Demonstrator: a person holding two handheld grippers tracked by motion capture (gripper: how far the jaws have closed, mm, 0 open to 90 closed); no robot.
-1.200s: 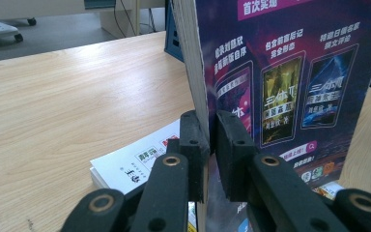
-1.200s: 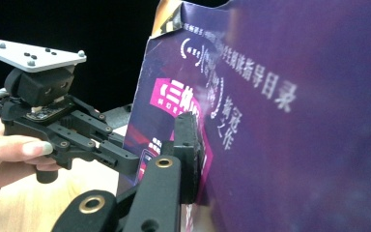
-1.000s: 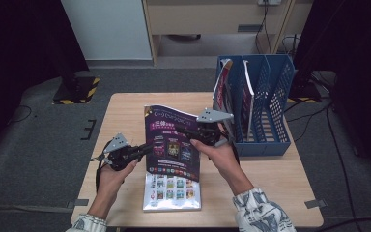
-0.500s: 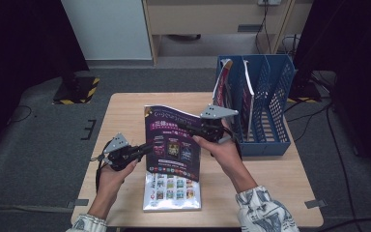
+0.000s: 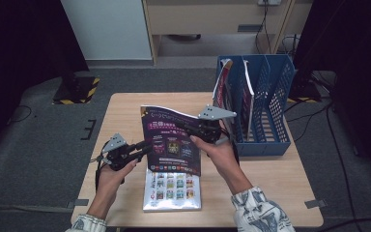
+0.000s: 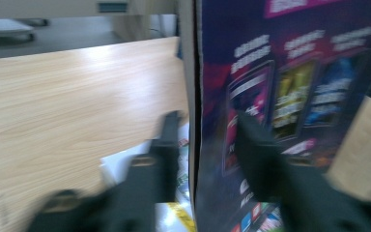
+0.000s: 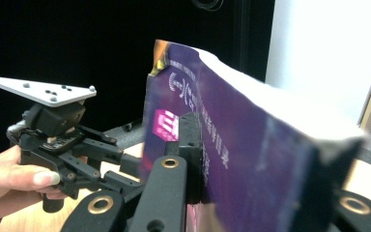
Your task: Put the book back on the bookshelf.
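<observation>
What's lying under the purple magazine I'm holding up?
A second magazine lies flat on the table beneath the purple magazine; its lower half with a grid of small pictures shows, its upper part is covered.

The high view is evenly lit on the pale wooden desk [image 5: 125, 116], with dark surroundings. The left gripper view is motion-blurred, with soft glare; the right gripper view blurs close up.
</observation>
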